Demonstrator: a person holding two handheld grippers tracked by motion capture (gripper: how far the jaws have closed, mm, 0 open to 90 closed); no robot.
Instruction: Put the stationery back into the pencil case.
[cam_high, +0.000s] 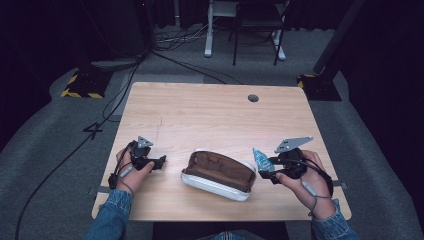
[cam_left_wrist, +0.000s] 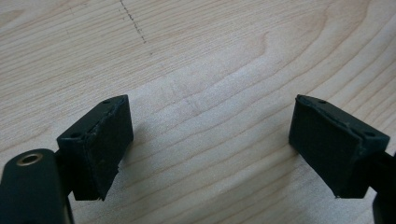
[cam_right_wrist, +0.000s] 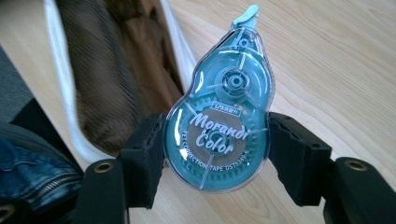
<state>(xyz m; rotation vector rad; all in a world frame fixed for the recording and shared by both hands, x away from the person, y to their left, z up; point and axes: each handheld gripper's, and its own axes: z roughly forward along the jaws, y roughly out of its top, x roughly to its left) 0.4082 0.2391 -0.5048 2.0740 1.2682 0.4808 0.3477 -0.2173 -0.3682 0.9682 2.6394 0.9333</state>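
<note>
Left hand-held gripper (cam_high: 159, 161) is resting low over bare surface (cam_high: 210, 112), jaws spread wide, holding nothing. Centre: pencil case (cam_high: 219, 174) is lying unzipped, brown lining showing. Right hand-held gripper (cam_high: 264, 166) is clamping teal correction tape (cam_right_wrist: 219, 128) by its sides, just beside the case's right end. Likely step: dropping it in, so aim over the opening, lower it, then release.
</note>
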